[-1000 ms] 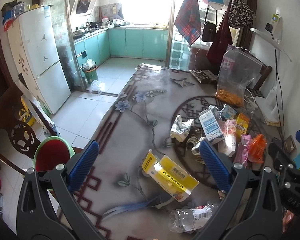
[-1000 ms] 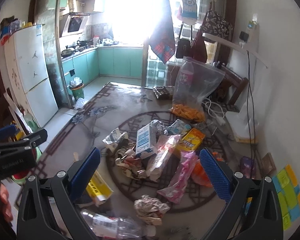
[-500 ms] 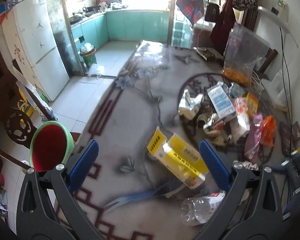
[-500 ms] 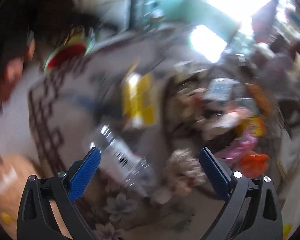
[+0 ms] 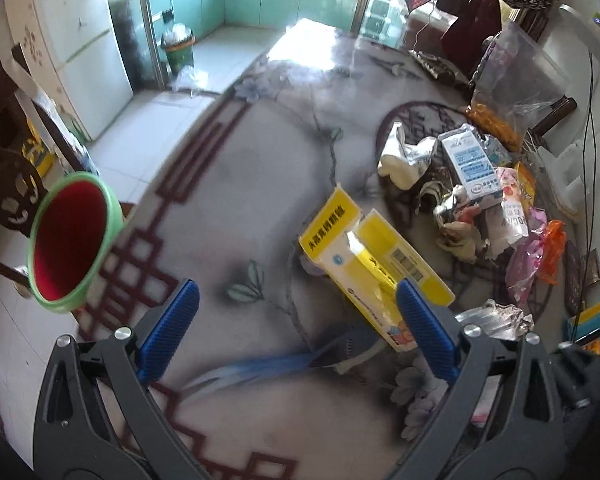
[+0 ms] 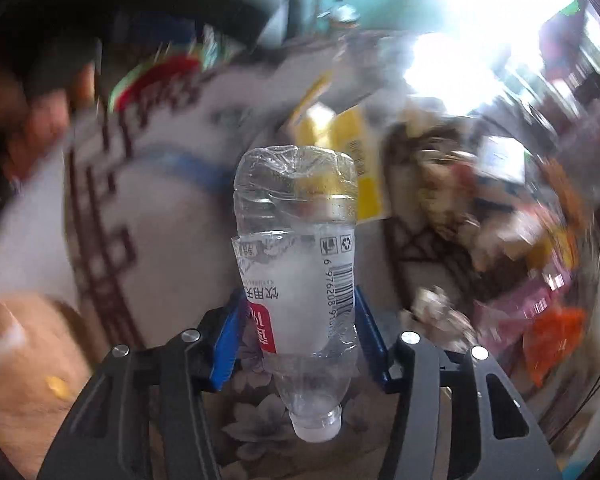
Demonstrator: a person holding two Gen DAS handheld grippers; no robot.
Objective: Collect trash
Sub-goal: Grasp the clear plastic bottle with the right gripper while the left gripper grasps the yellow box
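Bottle: the crumpled clear plastic bottle [image 6: 296, 280] is sitting lower centre of the right wrist view, cap end down, its white-and-red label showing a barcode starting 6 976208.
Right claw: the right gripper [image 6: 296, 332] is squeezing the bottle's label between blue ribbed pads.
Left claw: the left gripper [image 5: 292, 332] is hanging with fingers wide apart, holding nothing.
Box: the flattened yellow-and-white cardboard box [image 5: 372, 268], printed with Chinese characters and a barcode, is lying centre right.
Bin: the green-rimmed red plastic bin [image 5: 70, 240] is standing at left, its inside showing only red.
Pile: the heap of crinkled wrappers and cartons [image 5: 488, 200] is lying at right on the patterned table [image 5: 240, 184].
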